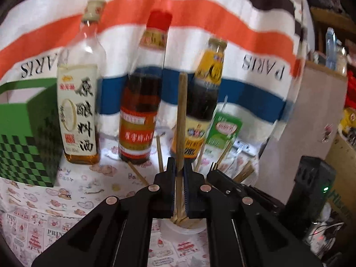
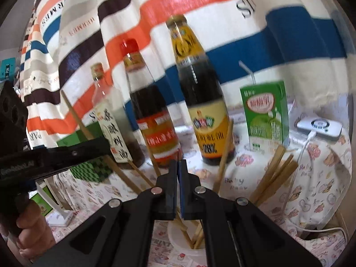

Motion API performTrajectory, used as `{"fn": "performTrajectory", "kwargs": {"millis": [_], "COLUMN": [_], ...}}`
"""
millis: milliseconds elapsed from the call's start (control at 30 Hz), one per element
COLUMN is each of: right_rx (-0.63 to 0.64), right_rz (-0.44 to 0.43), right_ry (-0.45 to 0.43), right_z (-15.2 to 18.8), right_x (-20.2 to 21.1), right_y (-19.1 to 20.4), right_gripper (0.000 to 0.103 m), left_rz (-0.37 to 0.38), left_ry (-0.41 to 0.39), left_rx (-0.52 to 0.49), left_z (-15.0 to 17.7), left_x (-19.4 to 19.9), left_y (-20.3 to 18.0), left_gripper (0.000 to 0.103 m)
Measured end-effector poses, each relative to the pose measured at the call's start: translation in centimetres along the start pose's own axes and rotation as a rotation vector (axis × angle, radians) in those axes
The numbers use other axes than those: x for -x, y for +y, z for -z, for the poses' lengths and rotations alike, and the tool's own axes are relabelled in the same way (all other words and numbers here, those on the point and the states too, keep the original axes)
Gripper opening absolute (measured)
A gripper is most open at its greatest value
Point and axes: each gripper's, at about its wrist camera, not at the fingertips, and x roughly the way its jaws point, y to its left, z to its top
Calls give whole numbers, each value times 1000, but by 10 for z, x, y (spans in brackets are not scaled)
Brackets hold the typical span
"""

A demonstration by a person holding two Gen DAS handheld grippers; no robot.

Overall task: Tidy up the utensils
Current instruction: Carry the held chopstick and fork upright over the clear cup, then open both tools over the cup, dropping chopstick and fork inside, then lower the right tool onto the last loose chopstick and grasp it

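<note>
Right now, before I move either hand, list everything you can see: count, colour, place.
Bottles: three, clear, red-capped, yellow-labelled; in a row before the cloth.
Striped cloth: one, white, orange, blue; backdrop.
Green carton: one, with straw; right of bottles.
Checked box: one, green; left of bottles.
Chopsticks: several, tan; standing in the cup.
Cup: one, white; below the grippers.
White device: one, cabled; far right.
Left gripper: black, shut on held chopstick.
Right gripper: black, shut, empty.
Hand: one, lower left of the right wrist view.
</note>
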Motion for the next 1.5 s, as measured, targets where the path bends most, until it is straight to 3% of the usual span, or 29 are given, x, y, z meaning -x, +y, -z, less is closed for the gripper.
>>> {"fn": "performTrajectory", "kwargs": {"millis": [167, 367, 567, 667, 800, 833, 900, 1200, 1267, 1333, 1500], "right_rx": [-44, -106, -174, -178, -171, -167, -150, -40, -10, 21, 71], "right_rz": [2, 5, 10, 13, 27, 27, 24, 63, 62, 68, 80], "right_ry": [57, 115, 104, 88, 49, 50, 52, 64, 68, 70, 80], "right_z": [10, 6, -5, -11, -15, -18, -20, -19, -16, -13, -5], "right_x": [-8, -15, -5, 2, 14, 13, 14, 21, 23, 26, 36], "right_y": [-13, -27, -47, -52, -52, -48, -41, 5, 17, 32, 58], "right_gripper": [2, 3, 3, 4, 28, 28, 34, 72, 74, 82, 86], "left_rz": [-37, -37, -59, -63, -92, -98, -123, -256, -283, -312, -380], "left_ry": [89, 120, 158, 145, 97, 83, 56, -85, -102, -123, -154], "left_rx": [-51, -95, -136, -128, -96, -95, -99, -120, -112, -109, -96], "left_z": [15, 19, 21, 20, 19, 19, 19, 26, 30, 36, 54], "left_x": [-28, -45, -62, -62, -51, -47, -33, 48, 65, 83, 123], "left_y": [-4, -19, -25, -19, -9, -5, 0, 29, 37, 45, 55], "left_gripper": [6, 6, 6, 14, 44, 46, 59, 78, 81, 83, 88]}}
